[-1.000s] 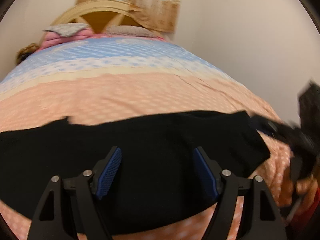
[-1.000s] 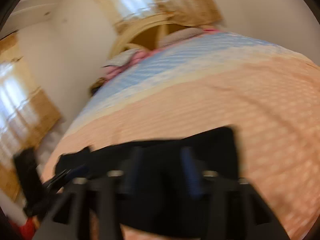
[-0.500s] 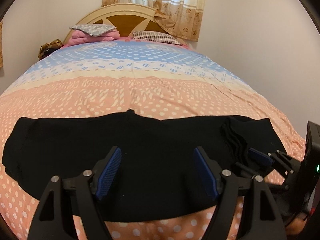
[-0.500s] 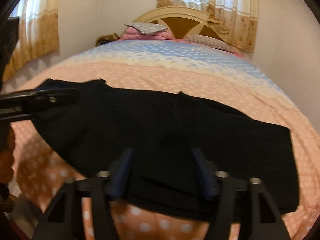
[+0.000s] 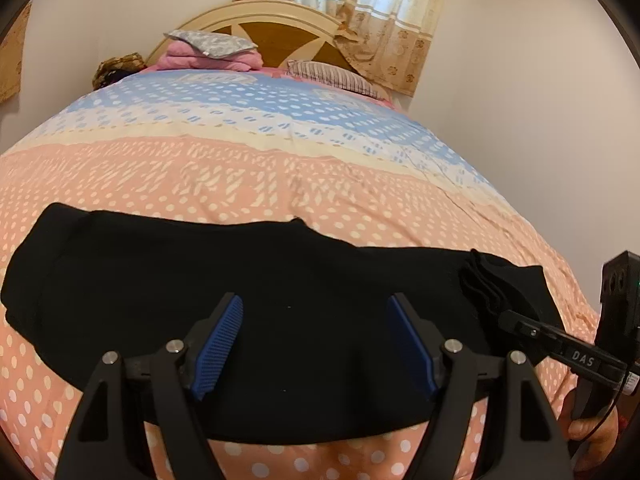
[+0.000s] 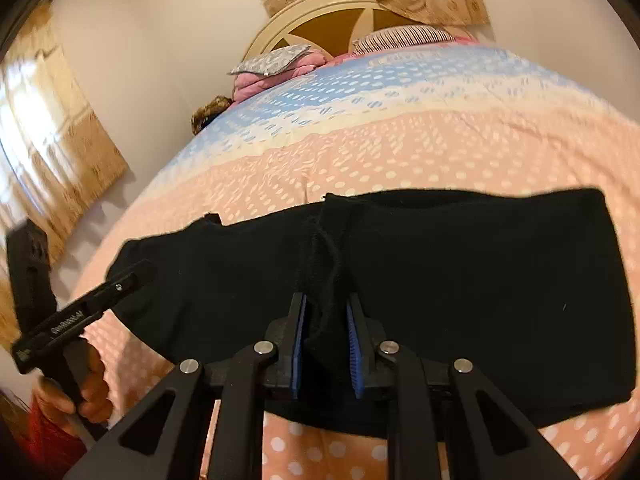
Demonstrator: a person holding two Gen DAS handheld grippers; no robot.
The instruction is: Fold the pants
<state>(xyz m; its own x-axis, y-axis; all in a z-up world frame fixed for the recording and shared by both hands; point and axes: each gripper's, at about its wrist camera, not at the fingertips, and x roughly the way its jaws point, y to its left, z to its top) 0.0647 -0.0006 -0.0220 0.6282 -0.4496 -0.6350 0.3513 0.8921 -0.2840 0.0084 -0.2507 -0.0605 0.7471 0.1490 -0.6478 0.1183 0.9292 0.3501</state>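
Right gripper [image 6: 326, 340] I was closing on bunched black pants [image 6: 480, 280]; left gripper [image 5: 316, 344] hovered wide above them.

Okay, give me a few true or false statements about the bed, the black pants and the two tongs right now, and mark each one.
1. The black pants lie spread across the polka-dot bedspread. True.
2. The left tongs are clamped on fabric. False: their jaws stand wide apart above the pants.
3. The right tongs have a bunched fold of the pants between them. True; the jaws are closing.
4. The pants are white. False: they are black.
5. The pink folded blankets sit by the headboard. True.
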